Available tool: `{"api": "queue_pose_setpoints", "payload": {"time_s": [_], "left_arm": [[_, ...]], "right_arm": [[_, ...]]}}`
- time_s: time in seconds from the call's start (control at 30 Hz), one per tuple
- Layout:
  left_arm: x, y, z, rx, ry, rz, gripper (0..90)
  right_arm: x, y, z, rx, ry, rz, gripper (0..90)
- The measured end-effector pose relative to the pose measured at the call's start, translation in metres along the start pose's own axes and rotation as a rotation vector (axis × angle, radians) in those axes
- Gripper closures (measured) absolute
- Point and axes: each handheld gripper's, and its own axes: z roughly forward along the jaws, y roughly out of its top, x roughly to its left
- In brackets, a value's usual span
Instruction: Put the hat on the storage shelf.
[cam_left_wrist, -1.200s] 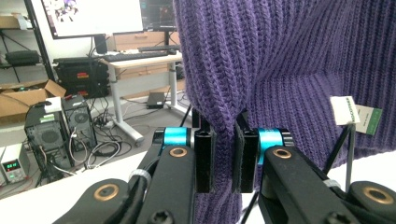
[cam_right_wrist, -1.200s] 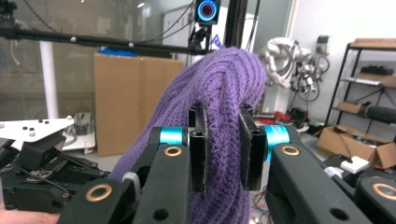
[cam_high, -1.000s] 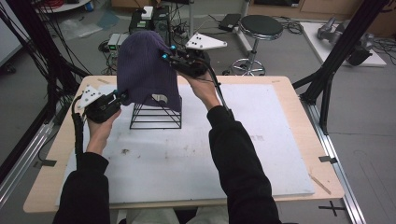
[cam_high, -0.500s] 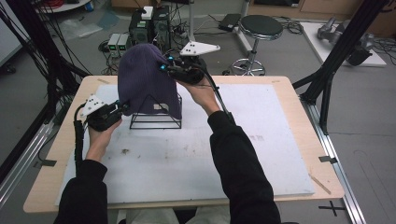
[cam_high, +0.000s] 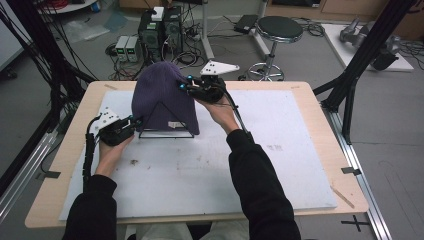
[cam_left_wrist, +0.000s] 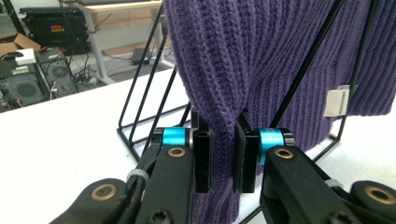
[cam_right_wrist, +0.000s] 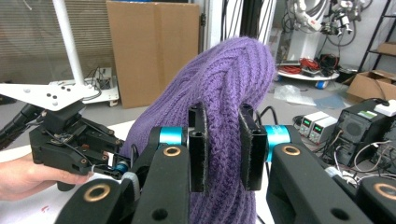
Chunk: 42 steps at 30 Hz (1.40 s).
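Purple ribbed knit beanie (cam_high: 162, 100) draped over a black wire-frame stand (cam_high: 166, 134), upper centre-left of the high view, on the white table mat (cam_high: 280, 165). Left gripper (cam_high: 131, 121) — jaws clamped on the beanie's lower left edge. Right gripper (cam_high: 186, 86) — jaws pinching a fold near its crown.

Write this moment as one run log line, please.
left gripper: shut on beanie hem | right gripper: shut on beanie | beanie over wire stand
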Motion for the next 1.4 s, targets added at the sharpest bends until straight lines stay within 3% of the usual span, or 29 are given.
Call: {"api": "queue_pose_setpoints", "payload": {"time_s": [0.33, 0.87, 1.03, 1.17, 1.33, 1.4], "left_arm": [[0.002, -0.016, 0.004, 0.079, 0.011, -0.023, 79.8], [0.002, -0.015, 0.002, 0.080, 0.016, -0.032, 77.7], [0.003, -0.013, 0.000, 0.064, 0.019, -0.058, 70.2], [0.004, -0.011, -0.003, 0.028, 0.020, -0.105, 56.3], [0.001, -0.006, -0.005, 0.003, 0.013, -0.109, 45.7], [0.000, -0.005, -0.006, 0.000, 0.009, -0.113, 43.0]], "right_arm": [[0.003, -0.015, 0.010, 0.043, 0.008, -0.004, 77.3], [0.003, -0.018, 0.008, 0.048, -0.002, 0.013, 73.3], [0.000, -0.018, 0.007, 0.053, -0.013, 0.034, 62.2], [-0.002, -0.018, 0.004, 0.056, -0.005, 0.053, 44.8], [-0.003, -0.015, -0.002, 0.050, -0.030, 0.064, 29.0], [-0.004, -0.013, -0.005, 0.044, -0.050, 0.070, 26.6]]}}
